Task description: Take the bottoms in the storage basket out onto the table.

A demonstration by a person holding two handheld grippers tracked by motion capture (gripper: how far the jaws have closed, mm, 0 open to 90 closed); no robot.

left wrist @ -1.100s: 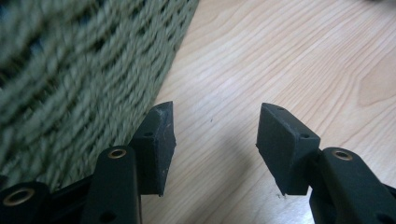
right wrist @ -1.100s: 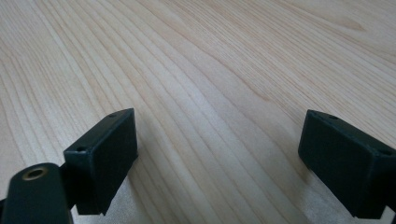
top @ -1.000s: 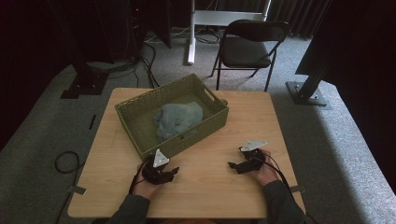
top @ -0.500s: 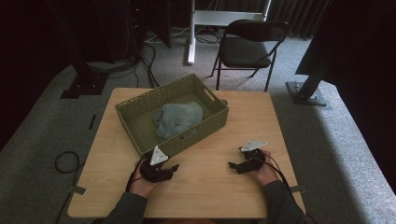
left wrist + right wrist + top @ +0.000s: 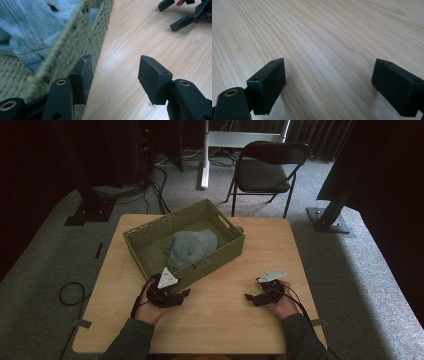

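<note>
A woven green basket point(image 5: 150, 251) stands on the wooden table point(image 5: 220, 320), with a crumpled blue denim cloth point(image 5: 191, 247) lying inside it. My left gripper point(image 5: 183, 293) hovers just in front of the basket's near wall, open with nothing between its jaws. In the left gripper view the left gripper point(image 5: 113, 67) looks past the basket's rim point(image 5: 75, 47) at the denim cloth point(image 5: 30, 25), one jaw level with the wall. My right gripper point(image 5: 252, 297) rests low at the front right, open and empty. The right gripper point(image 5: 328, 80) frames bare wood between its wide jaws.
The other hand's gripper point(image 5: 172, 15) lies across the table in the left gripper view. A black folding chair point(image 5: 267, 172) and a white desk leg point(image 5: 204, 155) stand beyond the table's far edge. Cables point(image 5: 67, 292) trail on the carpet at the left.
My left gripper has lifted a little off the table beside the basket's near wall. The right gripper has stayed where it was.
</note>
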